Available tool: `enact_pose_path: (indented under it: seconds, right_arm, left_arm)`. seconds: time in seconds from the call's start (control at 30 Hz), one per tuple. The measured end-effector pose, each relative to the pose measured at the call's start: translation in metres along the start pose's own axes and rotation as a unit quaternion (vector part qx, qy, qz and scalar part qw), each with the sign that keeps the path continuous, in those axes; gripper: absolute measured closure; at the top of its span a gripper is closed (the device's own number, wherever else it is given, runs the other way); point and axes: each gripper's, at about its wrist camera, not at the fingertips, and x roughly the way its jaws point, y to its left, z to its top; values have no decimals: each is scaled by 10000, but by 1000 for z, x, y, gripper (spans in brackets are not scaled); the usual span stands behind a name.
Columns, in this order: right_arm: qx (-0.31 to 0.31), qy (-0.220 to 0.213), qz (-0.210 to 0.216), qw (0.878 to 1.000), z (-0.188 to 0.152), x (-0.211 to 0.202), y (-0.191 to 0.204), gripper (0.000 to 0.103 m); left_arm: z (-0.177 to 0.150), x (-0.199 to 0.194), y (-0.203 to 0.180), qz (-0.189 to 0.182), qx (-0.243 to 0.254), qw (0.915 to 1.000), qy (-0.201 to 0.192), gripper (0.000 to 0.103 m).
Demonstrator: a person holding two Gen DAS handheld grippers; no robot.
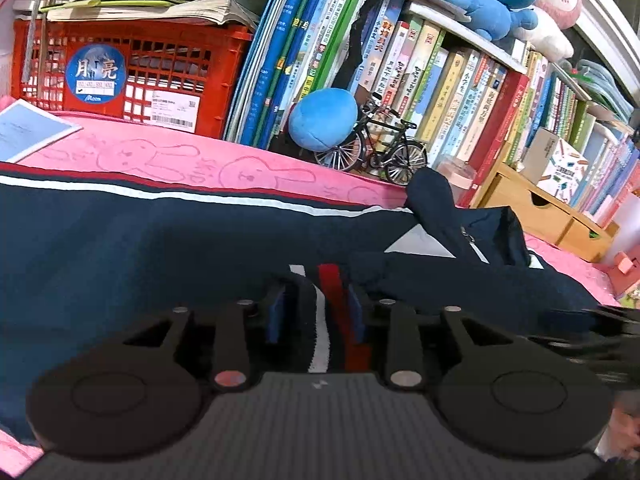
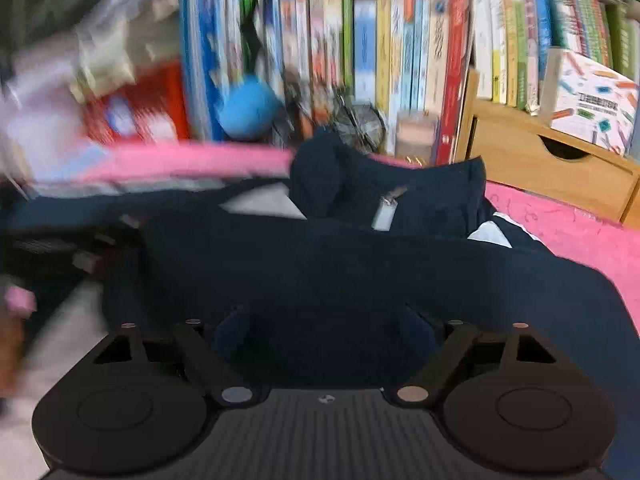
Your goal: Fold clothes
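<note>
A navy jacket [image 1: 120, 248] with white and red stripes lies spread on the pink bed cover [image 1: 160, 156]. Its striped cuff [image 1: 332, 288] lies between the blue pads of my left gripper [image 1: 318, 304], whose jaws stand a little apart, not visibly pressing it. In the blurred right wrist view, my right gripper [image 2: 324, 332] hovers open and wide over the folded-in navy jacket [image 2: 360, 264], with nothing pinched. The collar and zipper pull [image 2: 386, 210] stand up just beyond it. A dark blur at the right edge of the left wrist view is the right gripper [image 1: 600, 332].
Behind the bed stand a red crate [image 1: 132, 72] under stacked papers, rows of books [image 1: 440, 80], a blue plush [image 1: 322, 118], a toy bicycle [image 1: 376, 148] and a wooden drawer box [image 1: 532, 208]. A paper sheet [image 1: 28, 128] lies at far left.
</note>
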Motion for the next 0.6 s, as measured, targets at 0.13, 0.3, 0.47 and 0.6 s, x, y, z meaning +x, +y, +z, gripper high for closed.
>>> enact_pose_path:
  seconds: [0.13, 0.3, 0.47, 0.6]
  right_arm:
    - [608, 9, -649, 9960, 4, 19, -64, 13]
    - [1736, 191, -1898, 9662, 5, 26, -162, 8]
    - [1122, -317, -1128, 9867, -3, -17, -137, 14]
    - [622, -344, -266, 9971, -29, -48, -102, 14]
  left_arm:
    - [0, 2, -6, 111, 271, 9995, 84, 48]
    - [-2, 6, -14, 147, 535, 9984, 145, 35]
    - [-2, 5, -12, 186, 501, 9985, 132, 32]
    - [-2, 4, -11, 303, 556, 9979, 139, 24]
